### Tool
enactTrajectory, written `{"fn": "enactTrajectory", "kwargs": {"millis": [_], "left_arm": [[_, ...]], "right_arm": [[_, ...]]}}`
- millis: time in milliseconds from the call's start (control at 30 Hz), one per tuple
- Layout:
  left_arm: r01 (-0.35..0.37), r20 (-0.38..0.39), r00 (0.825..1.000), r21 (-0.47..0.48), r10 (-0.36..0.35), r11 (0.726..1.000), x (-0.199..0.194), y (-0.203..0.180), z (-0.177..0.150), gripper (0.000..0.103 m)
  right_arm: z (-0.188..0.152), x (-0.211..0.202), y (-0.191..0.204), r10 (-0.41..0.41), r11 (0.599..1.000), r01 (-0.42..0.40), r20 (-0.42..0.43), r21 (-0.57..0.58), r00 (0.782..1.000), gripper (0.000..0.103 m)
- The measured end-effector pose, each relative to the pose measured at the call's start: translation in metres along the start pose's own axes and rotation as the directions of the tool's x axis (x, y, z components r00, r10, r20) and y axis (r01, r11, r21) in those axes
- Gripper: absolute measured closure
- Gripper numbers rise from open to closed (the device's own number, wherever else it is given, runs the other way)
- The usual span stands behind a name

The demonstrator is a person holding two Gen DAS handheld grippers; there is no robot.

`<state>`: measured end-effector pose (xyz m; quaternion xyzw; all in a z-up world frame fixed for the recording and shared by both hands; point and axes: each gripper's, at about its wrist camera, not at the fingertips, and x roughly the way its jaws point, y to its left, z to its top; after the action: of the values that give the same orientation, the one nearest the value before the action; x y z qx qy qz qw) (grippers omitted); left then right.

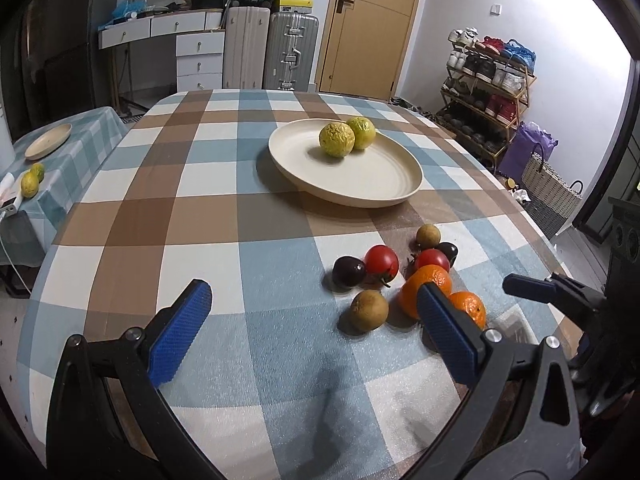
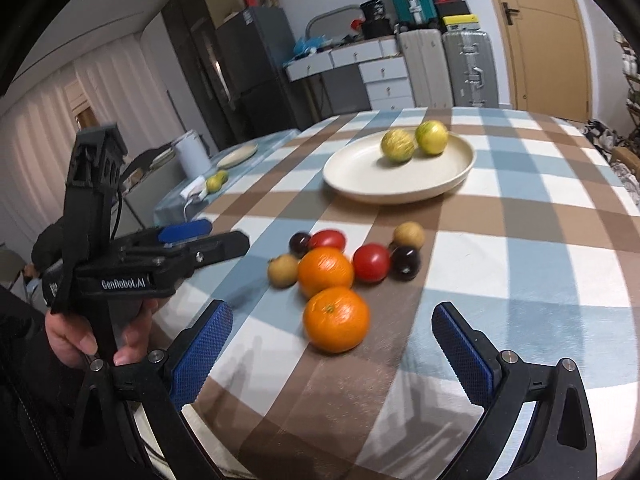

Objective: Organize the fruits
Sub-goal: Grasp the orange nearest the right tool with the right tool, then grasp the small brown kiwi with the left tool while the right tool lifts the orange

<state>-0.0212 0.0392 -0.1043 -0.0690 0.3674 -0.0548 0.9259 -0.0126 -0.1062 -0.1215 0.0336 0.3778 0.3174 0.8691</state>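
A cream plate (image 1: 380, 176) (image 2: 360, 184) on the checked table holds two yellow-green fruits (image 1: 337, 139) (image 2: 397, 145). In front of it lies a cluster: two oranges (image 2: 336, 318) (image 1: 426, 284), two red tomatoes (image 1: 382, 263) (image 2: 371, 262), two dark plums (image 1: 348, 272) (image 2: 405, 262) and two brown round fruits (image 1: 369, 310) (image 2: 409, 235). My left gripper (image 1: 314, 316) is open and empty, just left of the cluster above the table. My right gripper (image 2: 332, 340) is open and empty, with the nearest orange just ahead between its fingers.
A side table at the left holds a second plate (image 1: 49, 141) and yellow-green fruits (image 1: 30, 184). Suitcases (image 1: 290, 50), drawers and a door stand behind the table. A shoe rack (image 1: 486, 92) is at the right. The left gripper (image 2: 196, 236) shows in the right wrist view.
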Motion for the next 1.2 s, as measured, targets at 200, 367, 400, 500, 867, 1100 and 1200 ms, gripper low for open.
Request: {"fn": "enactTrajectory", "kwargs": {"millis": [200,367,400,500,867,1100,1200], "left_arm": [[-0.001,-0.001,1.0,0.008,0.001,1.0,-0.001,0.0,0.0,0.001],[-0.002,-0.002,1.0,0.008,0.002,1.0,-0.002,-0.001,0.0,0.001],[-0.004,-0.002,1.0,0.009,0.004,1.0,-0.003,-0.002,0.001,0.001],[-0.005,-0.002,1.0,0.008,0.005,1.0,-0.004,-0.001,0.001,0.001],[0.024,-0.018,1.0,0.011,-0.023,1.0,-0.007,0.001,-0.001,0.001],[0.048,-0.052,0.998,0.005,-0.048,0.999,0.0,-0.002,-0.003,0.001],[0.05,-0.067,0.997,0.008,-0.05,0.999,0.005,-0.003,-0.004,0.001]], "right_arm": [[-0.003,0.008,0.004,0.0,1.0,0.0,-0.015,-0.018,1.0,0.006],[-0.003,0.016,-0.003,-0.019,1.0,0.019,-0.039,0.0,0.999,0.027],[-0.003,0.017,-0.005,-0.016,1.0,0.016,-0.041,0.01,0.999,0.027],[-0.003,0.017,-0.007,-0.003,1.0,0.004,-0.041,0.026,0.999,0.038],[-0.006,0.02,-0.013,0.016,0.998,-0.013,-0.047,0.058,0.999,0.061],[-0.01,0.012,-0.015,0.032,0.996,-0.031,-0.016,0.082,0.999,0.062],[-0.011,0.009,-0.017,0.031,0.995,-0.03,-0.007,0.091,0.999,0.062]]}}
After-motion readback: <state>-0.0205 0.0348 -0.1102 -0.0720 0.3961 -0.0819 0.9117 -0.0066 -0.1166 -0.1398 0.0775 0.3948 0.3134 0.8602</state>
